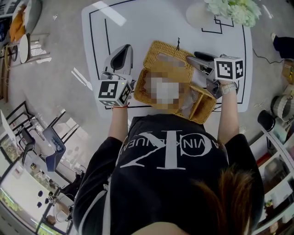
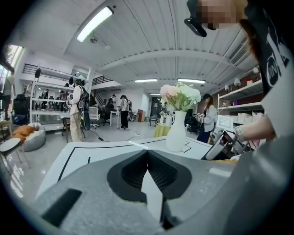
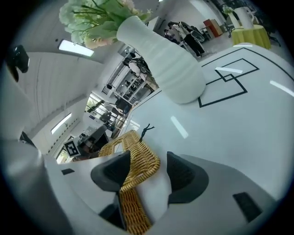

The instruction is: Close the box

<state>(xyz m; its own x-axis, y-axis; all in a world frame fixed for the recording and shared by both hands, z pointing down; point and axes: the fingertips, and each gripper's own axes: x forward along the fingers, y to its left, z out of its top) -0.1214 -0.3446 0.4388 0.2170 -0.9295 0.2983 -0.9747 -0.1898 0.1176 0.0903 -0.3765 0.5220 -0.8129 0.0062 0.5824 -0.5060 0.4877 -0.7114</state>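
Note:
A woven wicker box [image 1: 161,51] sits mid-table on a white mat; a mosaic patch hides its middle. In the right gripper view its lid rim [image 3: 138,156] runs between the jaws, lying against the left pad with a gap to the right pad. A small black latch loop [image 3: 146,130] stands at the rim's far end. My right gripper [image 3: 147,158] is open around that rim, and it reaches in from the box's right side [image 1: 192,58]. Level with the box's left edge, my left gripper [image 1: 124,49] is shut on nothing, its pads meeting [image 2: 148,153] over the mat.
A white vase [image 3: 165,69] of pale flowers [image 1: 232,9] stands at the mat's far right, beyond the box. The white mat [image 1: 138,23] carries black outlines. Chairs, shelves and people fill the room around the table.

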